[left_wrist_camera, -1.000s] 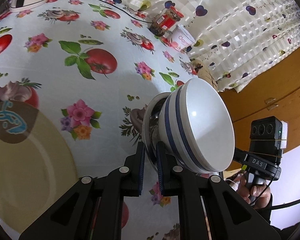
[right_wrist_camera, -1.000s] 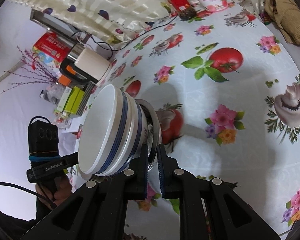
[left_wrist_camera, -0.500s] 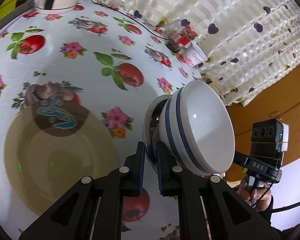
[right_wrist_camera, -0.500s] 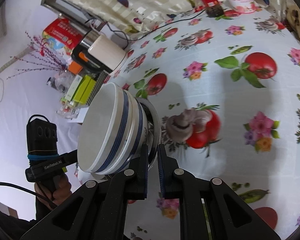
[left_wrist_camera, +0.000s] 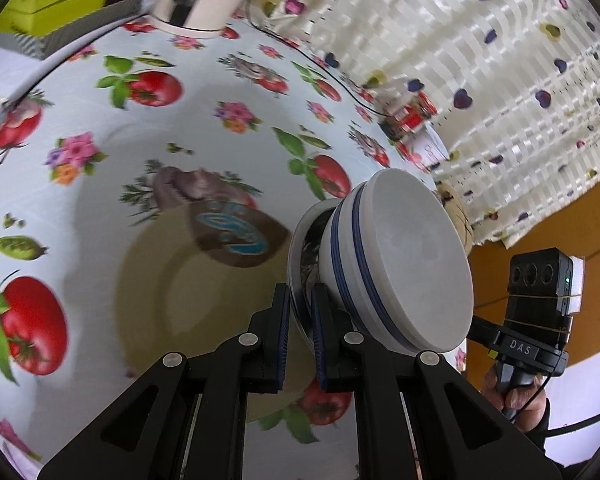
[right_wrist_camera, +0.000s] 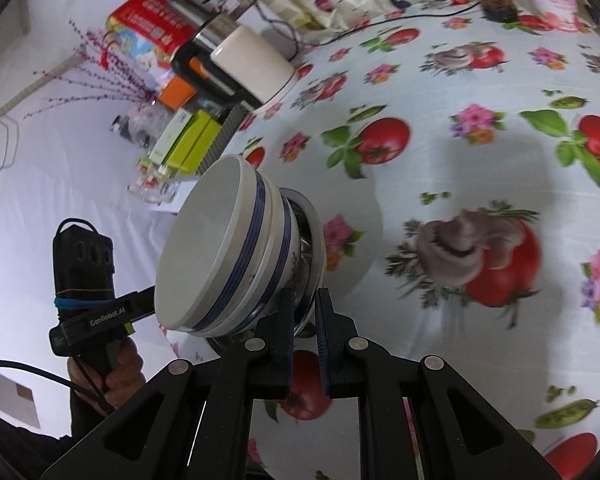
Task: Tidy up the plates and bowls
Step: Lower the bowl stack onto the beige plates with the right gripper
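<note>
A stack of white bowls with blue stripes (left_wrist_camera: pixel 400 264) sits nested in a shiny metal bowl (left_wrist_camera: pixel 300 248) and hangs tilted above the table. My left gripper (left_wrist_camera: pixel 301 296) is shut on the metal bowl's rim. In the right wrist view the same bowl stack (right_wrist_camera: pixel 219 248) shows from the other side, with my right gripper (right_wrist_camera: pixel 304 300) shut on the opposite part of the metal rim (right_wrist_camera: pixel 314 240). A pale yellow plate (left_wrist_camera: pixel 179 300) with a brown patch and a blue mark lies flat on the tablecloth, just below and left of the stack.
The tablecloth (right_wrist_camera: pixel 440 168) has tomato and flower prints. A white kettle (right_wrist_camera: pixel 251 64) and green boxes (right_wrist_camera: pixel 187 140) stand at its far left edge. A red jar (left_wrist_camera: pixel 410 114) and a tub (left_wrist_camera: pixel 432 146) stand by the curtain. A hand (right_wrist_camera: pixel 111 364) grips the other handle.
Both grippers have carried the bowl stack across the table to the left. In the left wrist view the yellow plate has slid from the lower left corner to beside the stack.
</note>
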Available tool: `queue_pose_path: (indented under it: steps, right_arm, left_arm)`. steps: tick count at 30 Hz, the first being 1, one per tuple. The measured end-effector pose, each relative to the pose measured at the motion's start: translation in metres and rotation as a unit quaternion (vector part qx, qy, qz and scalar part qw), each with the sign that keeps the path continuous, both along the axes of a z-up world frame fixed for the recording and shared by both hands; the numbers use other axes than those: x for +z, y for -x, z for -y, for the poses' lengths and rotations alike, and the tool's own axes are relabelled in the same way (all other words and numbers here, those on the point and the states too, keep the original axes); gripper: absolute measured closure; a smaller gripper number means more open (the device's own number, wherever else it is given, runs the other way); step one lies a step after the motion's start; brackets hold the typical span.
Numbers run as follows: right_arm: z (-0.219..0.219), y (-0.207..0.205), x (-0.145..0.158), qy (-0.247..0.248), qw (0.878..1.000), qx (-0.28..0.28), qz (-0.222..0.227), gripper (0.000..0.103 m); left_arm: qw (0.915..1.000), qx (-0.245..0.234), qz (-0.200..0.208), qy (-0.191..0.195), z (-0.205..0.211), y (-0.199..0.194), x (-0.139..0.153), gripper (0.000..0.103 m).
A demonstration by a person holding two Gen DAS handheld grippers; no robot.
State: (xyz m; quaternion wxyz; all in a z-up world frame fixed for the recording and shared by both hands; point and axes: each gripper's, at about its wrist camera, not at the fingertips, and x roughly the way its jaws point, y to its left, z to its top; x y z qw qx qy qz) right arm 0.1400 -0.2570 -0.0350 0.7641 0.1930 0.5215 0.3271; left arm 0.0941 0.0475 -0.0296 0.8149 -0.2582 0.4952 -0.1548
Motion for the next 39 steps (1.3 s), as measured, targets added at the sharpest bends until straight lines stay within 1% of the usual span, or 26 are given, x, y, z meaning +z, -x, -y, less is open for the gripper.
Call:
queue_pose_path:
  steps: [7, 14, 23, 29, 34, 36, 37, 39]
  right_arm:
    - [-0.033, -0.004, -0.004, 0.002, 0.999, 0.032, -0.005, 0.092]
    - [-0.060, -0.009, -0.010, 0.005, 0.998, 0.058, -0.012, 0.092]
    - [-0.083, -0.012, -0.018, 0.014, 0.997, 0.079, -0.020, 0.092]
    - [-0.091, -0.014, -0.017, 0.018, 0.996, 0.088, -0.019, 0.092]
    - [-0.091, -0.013, -0.017, 0.024, 0.996, 0.089, -0.017, 0.089]
    - [-0.091, -0.012, -0.016, 0.039, 0.995, 0.088, -0.012, 0.082]
    - [-0.091, -0.011, -0.016, 0.045, 0.995, 0.086, -0.010, 0.077]
    - [-0.089, -0.008, -0.015, 0.058, 0.995, 0.085, -0.003, 0.073]
  left_arm:
    - [0.9995, 0.031, -0.003, -0.001, -0.029, 0.012, -0.004, 0.093]
    - [0.9986, 0.053, -0.010, -0.004, -0.049, 0.019, -0.010, 0.093]
    - [0.9974, 0.068, -0.016, -0.013, -0.061, 0.025, -0.014, 0.093]
    - [0.9972, 0.071, -0.017, -0.016, -0.062, 0.026, -0.016, 0.093]
    - [0.9971, 0.067, -0.007, -0.036, -0.059, 0.028, -0.015, 0.093]
    - [0.9969, 0.067, 0.000, -0.041, -0.059, 0.030, -0.014, 0.091]
    - [0.9967, 0.068, 0.005, -0.046, -0.059, 0.031, -0.012, 0.091]
    - [0.9960, 0.068, 0.014, -0.056, -0.059, 0.034, -0.009, 0.091]
